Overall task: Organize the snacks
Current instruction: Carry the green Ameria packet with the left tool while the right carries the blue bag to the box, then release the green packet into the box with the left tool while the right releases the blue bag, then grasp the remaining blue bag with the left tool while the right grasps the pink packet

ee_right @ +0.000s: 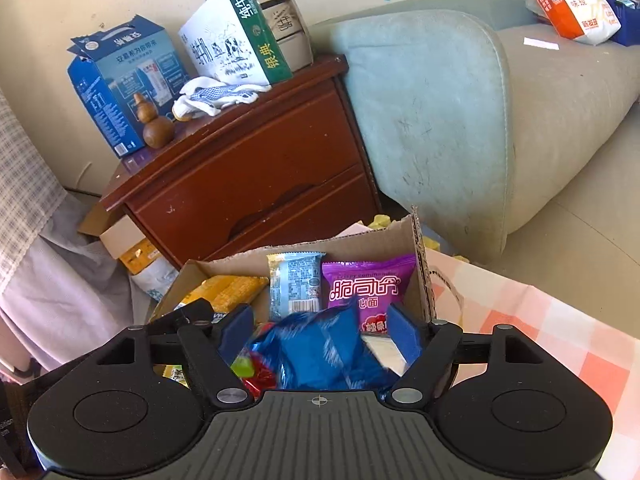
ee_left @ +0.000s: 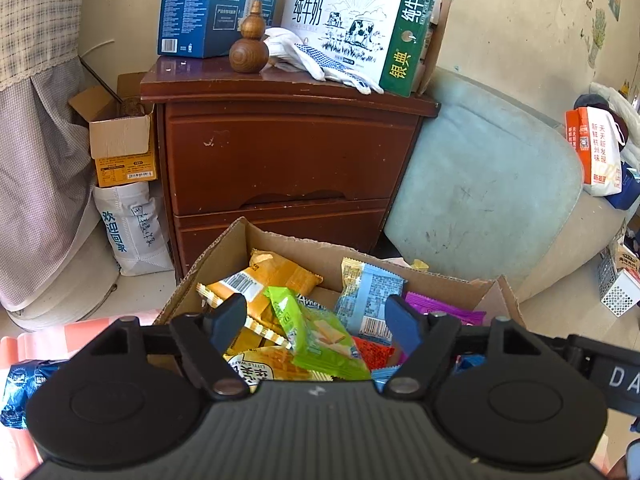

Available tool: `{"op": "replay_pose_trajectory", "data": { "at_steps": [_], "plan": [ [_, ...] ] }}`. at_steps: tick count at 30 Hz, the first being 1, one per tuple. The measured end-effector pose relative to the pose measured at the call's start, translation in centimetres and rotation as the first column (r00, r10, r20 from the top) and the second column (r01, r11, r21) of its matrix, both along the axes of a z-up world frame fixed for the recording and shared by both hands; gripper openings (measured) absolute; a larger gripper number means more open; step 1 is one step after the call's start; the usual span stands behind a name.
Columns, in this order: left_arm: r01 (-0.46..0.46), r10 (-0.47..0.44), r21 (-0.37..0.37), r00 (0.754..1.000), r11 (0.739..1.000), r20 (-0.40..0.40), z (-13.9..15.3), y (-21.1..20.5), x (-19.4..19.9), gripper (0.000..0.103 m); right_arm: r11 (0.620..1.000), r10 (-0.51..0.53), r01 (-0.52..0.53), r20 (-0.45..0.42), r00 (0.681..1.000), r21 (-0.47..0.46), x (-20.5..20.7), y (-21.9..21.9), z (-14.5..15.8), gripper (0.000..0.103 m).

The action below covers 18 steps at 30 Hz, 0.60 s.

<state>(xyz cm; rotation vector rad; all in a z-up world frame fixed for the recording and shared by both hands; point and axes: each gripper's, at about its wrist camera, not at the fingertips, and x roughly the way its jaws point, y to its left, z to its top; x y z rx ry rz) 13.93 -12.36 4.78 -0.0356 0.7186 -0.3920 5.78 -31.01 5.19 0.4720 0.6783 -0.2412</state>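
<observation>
An open cardboard box (ee_left: 224, 252) holds several snack packets: orange (ee_left: 280, 276), green (ee_left: 316, 336), light blue (ee_left: 370, 300) and purple (ee_left: 440, 308). My left gripper (ee_left: 316, 320) is open above the box, with the green packet between its fingers but not clamped. In the right wrist view the box (ee_right: 420, 248) shows the light blue packet (ee_right: 294, 284), a purple packet (ee_right: 364, 284) and a yellow one (ee_right: 236, 292). My right gripper (ee_right: 320, 332) is open over the box; a blurred blue packet (ee_right: 316, 356) lies loose between its fingers.
A brown nightstand (ee_left: 280, 152) stands behind the box, with milk cartons (ee_left: 352, 28), a wooden gourd (ee_left: 250, 44) and gloves on top. A pale blue sofa (ee_left: 480, 184) is at the right. A pink checked cloth (ee_right: 540, 340) covers the table. Another blue packet (ee_left: 20, 388) lies at the left.
</observation>
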Motion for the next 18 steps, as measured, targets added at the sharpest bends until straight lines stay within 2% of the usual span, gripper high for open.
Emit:
{"op": "replay_pose_trajectory", "data": {
  "at_steps": [8, 18],
  "plan": [
    [-0.027, 0.027, 0.025, 0.999, 0.999, 0.027, 1.5, 1.9, -0.7, 0.084, 0.999, 0.048, -0.048, 0.007, 0.999, -0.02, 0.0, 1.3, 0.2, 0.076],
    [-0.078, 0.077, 0.047, 0.997, 0.996, 0.017, 2.2, 5.7, -0.5, 0.088, 0.992, 0.115, -0.115, 0.002, 0.993, -0.047, 0.2, 3.3, 0.3, 0.076]
  ]
}}
